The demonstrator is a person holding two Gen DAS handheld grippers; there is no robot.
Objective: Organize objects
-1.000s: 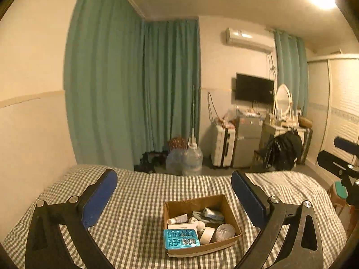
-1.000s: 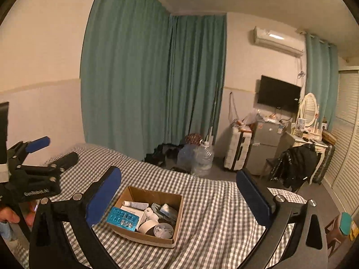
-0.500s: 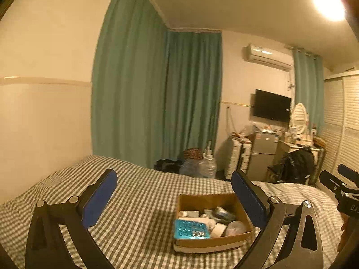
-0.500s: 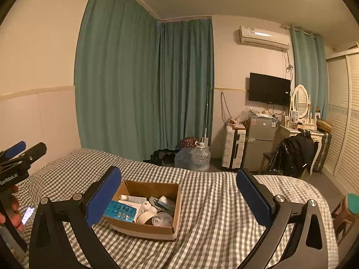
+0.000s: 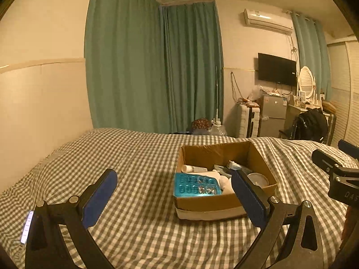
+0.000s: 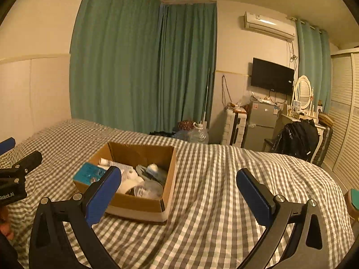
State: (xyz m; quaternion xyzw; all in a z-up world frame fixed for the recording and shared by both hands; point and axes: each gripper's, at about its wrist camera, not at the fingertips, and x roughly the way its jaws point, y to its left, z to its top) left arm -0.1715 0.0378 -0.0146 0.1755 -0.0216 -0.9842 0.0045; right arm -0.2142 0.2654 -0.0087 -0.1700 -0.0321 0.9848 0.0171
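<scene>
An open cardboard box (image 5: 213, 201) (image 6: 139, 204) sits on the checked bed. It holds a blue blister tray (image 5: 195, 185) (image 6: 88, 172), a white tube (image 5: 193, 168), a clear round lid (image 5: 258, 179) and other small items. My left gripper (image 5: 174, 196) is open and empty, low over the bed just in front of the box; it also shows at the left edge of the right wrist view (image 6: 18, 174). My right gripper (image 6: 179, 192) is open and empty, to the right of the box; it shows at the right edge of the left wrist view (image 5: 334, 170).
The grey checked bedspread (image 5: 125, 157) covers the bed, with a lit phone (image 5: 27, 226) at its near left. Green curtains (image 5: 152, 67), water jugs (image 6: 199, 134), a fridge (image 6: 260, 123), a dressing table and a chair with a black bag (image 6: 296, 139) stand beyond the bed's far edge.
Both grippers have come lower and closer to the box, which looks larger in both views. Both stay open.
</scene>
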